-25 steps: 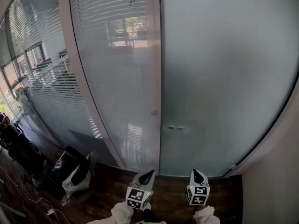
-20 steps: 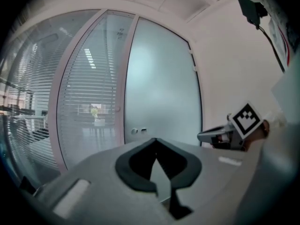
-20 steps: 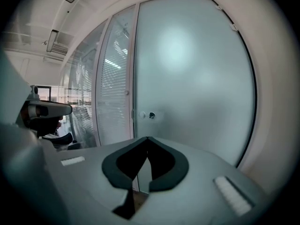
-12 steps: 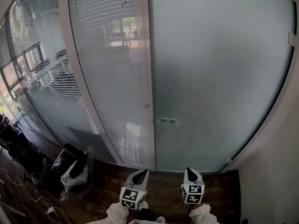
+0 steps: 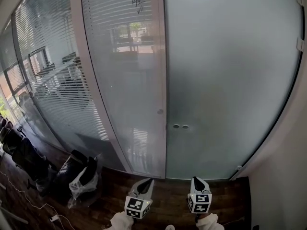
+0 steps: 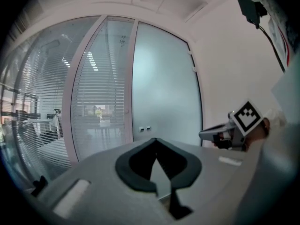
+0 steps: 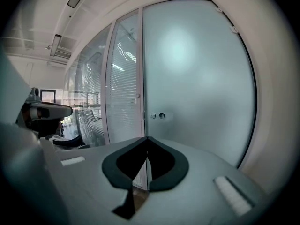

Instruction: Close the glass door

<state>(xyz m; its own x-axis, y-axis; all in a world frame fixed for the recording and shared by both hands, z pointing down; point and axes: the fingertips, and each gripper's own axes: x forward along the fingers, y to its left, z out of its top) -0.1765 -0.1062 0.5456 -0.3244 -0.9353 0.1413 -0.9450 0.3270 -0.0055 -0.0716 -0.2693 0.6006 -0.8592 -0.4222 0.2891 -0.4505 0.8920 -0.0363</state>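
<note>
Only my viewpoint has shifted since a second ago: the frosted glass door (image 5: 230, 80) stands shut straight ahead of my left gripper (image 5: 149, 181) and right gripper (image 5: 195, 179), both closed, empty and well short of it, since nothing seems left to push.

The left gripper (image 5: 149, 180) and the right gripper (image 5: 195, 178) are each seen from the head view as a pale grey shell tapered to a dark tip. A cube (image 5: 137, 206) printed with black-and-white square markers is carried at the back of the left one, and a matching cube (image 5: 200, 202) at the back of the right. White sleeves (image 5: 121, 220) are worn. In the gripper views a smooth grey housing (image 6: 93, 182) is shown, with black pads (image 6: 133, 165) forming a leaf-shaped outline, and a pale rectangular strip (image 6: 70, 198) is inlaid on either side.
</note>
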